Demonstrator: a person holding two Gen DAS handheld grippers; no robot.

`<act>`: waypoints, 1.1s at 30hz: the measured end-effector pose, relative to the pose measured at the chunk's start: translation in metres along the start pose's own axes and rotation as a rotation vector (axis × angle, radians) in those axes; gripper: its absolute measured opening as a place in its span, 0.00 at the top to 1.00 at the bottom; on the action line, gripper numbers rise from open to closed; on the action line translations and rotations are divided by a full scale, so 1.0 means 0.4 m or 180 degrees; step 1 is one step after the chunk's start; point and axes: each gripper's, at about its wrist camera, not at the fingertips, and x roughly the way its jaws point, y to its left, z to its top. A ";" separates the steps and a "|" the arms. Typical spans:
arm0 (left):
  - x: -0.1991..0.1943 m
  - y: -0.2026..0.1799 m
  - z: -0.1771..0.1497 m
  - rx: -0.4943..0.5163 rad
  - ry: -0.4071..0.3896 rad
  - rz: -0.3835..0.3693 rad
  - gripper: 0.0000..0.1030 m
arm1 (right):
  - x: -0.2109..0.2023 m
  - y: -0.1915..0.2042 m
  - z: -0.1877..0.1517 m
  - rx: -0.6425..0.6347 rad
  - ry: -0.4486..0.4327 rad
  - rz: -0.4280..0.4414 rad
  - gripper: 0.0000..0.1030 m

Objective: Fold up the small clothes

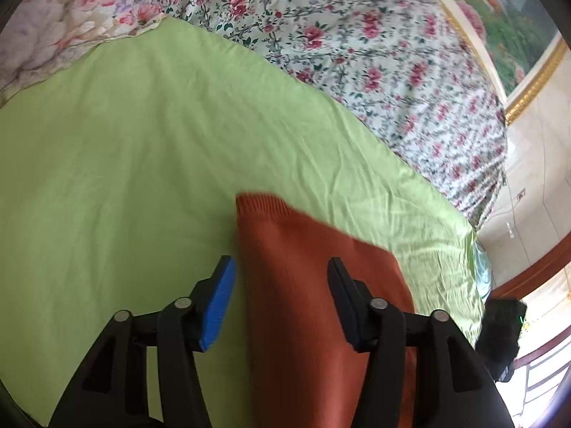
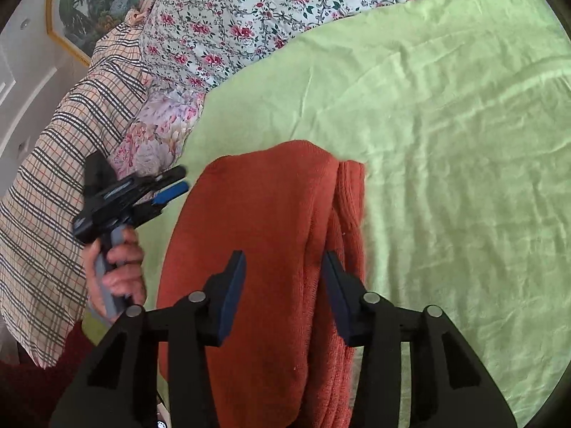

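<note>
A rust-orange knit sweater [image 2: 264, 242] lies folded on a light green bed sheet [image 2: 446, 142], its layers stacked lengthwise, with a ribbed edge showing along the right side in the right wrist view. The knit looks soft and slightly fuzzy; the sheet is thin, smooth cloth with fine wrinkles. The right tongs [image 2: 283, 271] hang above the sweater with their dark-padded fingers spread and holding nothing. The left tongs [image 1: 282, 274] are likewise spread, blue pad over the sheet and the other finger over the sweater's ribbed hem end; from the right wrist camera they sit just beside the sweater's left edge, gripped by a hand [image 2: 117, 271]. Beyond the sheet lie a rose-print floral quilt [image 1: 357, 53] and a beige plaid fabric [image 2: 64, 164].
</note>
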 end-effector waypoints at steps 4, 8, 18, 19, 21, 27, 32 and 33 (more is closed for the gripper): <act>-0.045 -0.040 -0.097 0.0205 -0.0028 0.0255 0.41 | 0.020 -0.012 -0.010 0.0085 0.0045 -0.0067 0.65; -0.031 -0.063 -0.138 0.0354 0.0138 0.0322 0.41 | 0.040 -0.005 -0.014 0.0071 0.0097 -0.0114 0.89; 0.023 -0.084 -0.185 0.0548 0.0375 0.0564 0.40 | -0.036 0.011 -0.023 -0.0141 -0.0093 -0.0316 0.91; 0.027 -0.080 -0.188 0.0538 0.0387 0.0553 0.40 | -0.010 -0.012 -0.032 -0.0082 -0.0017 -0.0361 0.91; 0.039 -0.071 -0.188 0.0501 0.0434 0.0539 0.38 | 0.031 -0.051 -0.048 0.0049 0.0047 -0.0375 0.91; 0.075 -0.060 -0.141 0.0360 0.0486 0.0422 0.35 | 0.042 -0.067 -0.049 0.0082 0.0004 -0.0371 0.91; 0.116 -0.072 -0.071 0.0255 0.0504 0.0409 0.36 | 0.031 -0.076 -0.051 0.0207 -0.0041 -0.0249 0.87; 0.114 -0.074 -0.065 0.0255 0.0488 0.0425 0.37 | 0.024 -0.080 -0.052 0.0247 -0.0053 -0.0224 0.86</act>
